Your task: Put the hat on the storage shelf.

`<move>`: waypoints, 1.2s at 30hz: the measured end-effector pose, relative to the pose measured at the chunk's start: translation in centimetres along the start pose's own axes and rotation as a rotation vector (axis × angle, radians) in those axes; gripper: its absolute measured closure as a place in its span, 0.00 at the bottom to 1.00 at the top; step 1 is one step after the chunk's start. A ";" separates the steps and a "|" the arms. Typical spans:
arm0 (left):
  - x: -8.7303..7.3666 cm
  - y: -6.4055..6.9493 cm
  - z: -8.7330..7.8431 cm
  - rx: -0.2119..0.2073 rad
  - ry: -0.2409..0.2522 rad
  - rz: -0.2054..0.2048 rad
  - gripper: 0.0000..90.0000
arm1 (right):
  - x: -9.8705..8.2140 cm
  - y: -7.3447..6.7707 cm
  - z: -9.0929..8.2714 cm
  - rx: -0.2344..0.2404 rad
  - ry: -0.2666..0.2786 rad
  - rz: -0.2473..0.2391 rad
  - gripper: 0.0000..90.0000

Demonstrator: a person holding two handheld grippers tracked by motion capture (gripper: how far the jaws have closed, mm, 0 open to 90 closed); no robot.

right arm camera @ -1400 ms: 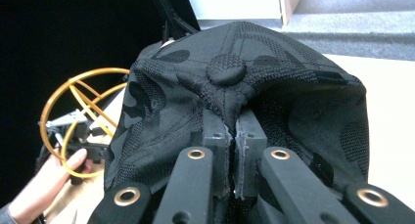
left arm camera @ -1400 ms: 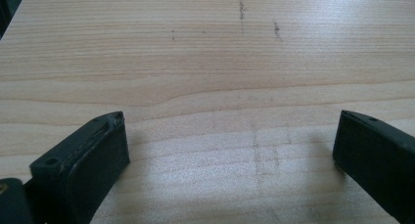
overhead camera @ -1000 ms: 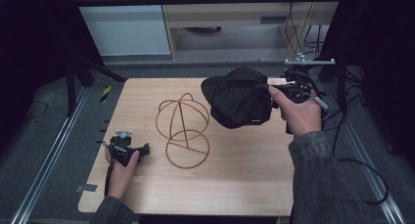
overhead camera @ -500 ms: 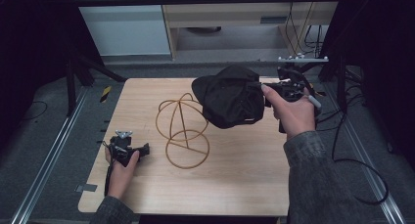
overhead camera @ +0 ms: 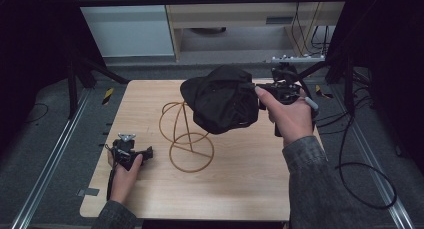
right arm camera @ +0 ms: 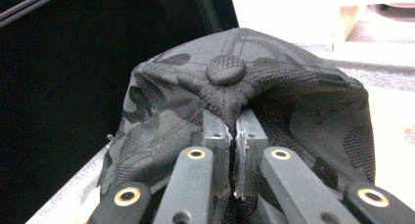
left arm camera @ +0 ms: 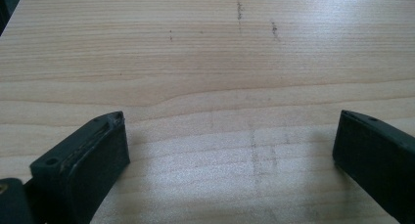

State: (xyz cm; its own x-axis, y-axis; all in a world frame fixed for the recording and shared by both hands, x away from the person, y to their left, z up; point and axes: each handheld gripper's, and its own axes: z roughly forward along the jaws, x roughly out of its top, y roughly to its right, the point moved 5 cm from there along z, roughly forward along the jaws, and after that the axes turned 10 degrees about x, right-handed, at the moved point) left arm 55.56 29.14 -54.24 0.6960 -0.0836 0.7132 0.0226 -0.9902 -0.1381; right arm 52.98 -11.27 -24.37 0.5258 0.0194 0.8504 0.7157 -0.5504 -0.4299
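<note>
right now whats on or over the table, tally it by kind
black caps: 1, pinched in the right gripper
wire hat stands: 1, standing on the table
grippers: 2, the left gripper with jaws wide apart and nothing between them
total: 4

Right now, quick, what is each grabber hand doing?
Left gripper: open, holding nothing, low over the table.
Right gripper: shut on the black cap, held above the wire stand.
</note>
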 end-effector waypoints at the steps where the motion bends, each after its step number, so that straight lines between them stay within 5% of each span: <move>1: 0.0 0.0 0.0 0.000 0.000 0.000 0.00 | 0.0 -0.2 0.2 0.007 0.000 -0.002 0.96; 18: 0.0 0.1 0.0 0.000 0.002 -0.002 0.00 | -0.6 -2.9 3.5 0.083 -0.043 -0.033 0.96; 36: 0.0 0.1 0.0 -0.003 0.002 0.001 0.00 | -3.1 -2.9 5.5 0.088 -0.117 -0.051 0.95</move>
State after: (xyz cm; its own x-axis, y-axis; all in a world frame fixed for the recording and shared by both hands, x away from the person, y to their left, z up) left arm 55.57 29.04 -54.26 0.6943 -0.0848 0.7147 0.0200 -0.9904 -0.1369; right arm 51.81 -5.08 -27.39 0.5339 0.1456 0.8329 0.7779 -0.4707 -0.4164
